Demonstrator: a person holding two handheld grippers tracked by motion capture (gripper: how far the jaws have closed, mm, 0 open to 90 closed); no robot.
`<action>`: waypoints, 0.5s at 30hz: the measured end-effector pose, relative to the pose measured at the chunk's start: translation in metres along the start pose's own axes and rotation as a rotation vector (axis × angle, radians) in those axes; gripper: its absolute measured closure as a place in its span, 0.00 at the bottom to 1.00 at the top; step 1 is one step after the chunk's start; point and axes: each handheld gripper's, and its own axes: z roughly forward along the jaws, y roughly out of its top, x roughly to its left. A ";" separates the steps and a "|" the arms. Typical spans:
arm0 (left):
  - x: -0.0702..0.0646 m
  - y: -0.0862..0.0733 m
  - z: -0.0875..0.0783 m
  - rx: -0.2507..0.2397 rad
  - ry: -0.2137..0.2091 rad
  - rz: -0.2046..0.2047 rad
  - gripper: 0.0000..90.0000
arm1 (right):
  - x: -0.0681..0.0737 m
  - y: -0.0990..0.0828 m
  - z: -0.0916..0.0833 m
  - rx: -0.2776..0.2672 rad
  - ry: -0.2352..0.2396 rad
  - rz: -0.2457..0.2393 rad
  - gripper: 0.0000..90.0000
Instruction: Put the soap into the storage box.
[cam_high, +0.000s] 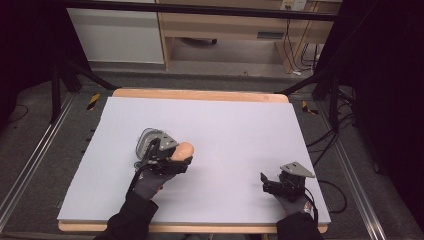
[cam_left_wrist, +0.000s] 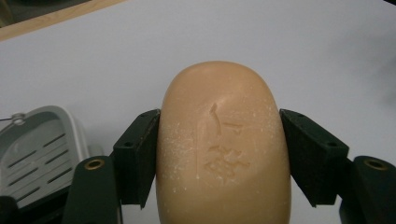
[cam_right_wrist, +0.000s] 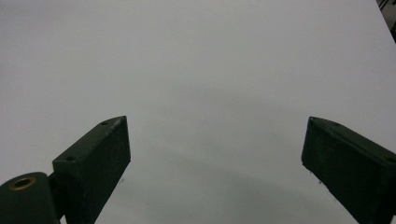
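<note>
The left claw (cam_left_wrist: 219, 154) was clamped on a tan bar of soap (cam_left_wrist: 223, 144), both black pads pressed flat against its sides and the stamped face turned up, the bar held just beside a grey slatted soap dish (cam_left_wrist: 39, 151) on the pale surface (cam_high: 240, 125). Well apart from the soap dish, near the surface's other front corner, the right claw (cam_right_wrist: 215, 158) stood wide over bare surface, gripping nothing.
</note>
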 end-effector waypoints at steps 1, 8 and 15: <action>0.003 -0.001 -0.002 -0.003 0.002 -0.008 0.35 | 0.000 0.000 0.000 0.001 0.000 -0.001 0.09; 0.019 -0.008 -0.014 -0.020 0.029 -0.032 0.35 | 0.000 0.000 0.000 -0.001 -0.001 -0.003 0.09; 0.037 -0.014 -0.026 -0.039 0.054 -0.064 0.35 | 0.001 0.001 0.000 -0.003 0.000 -0.009 0.09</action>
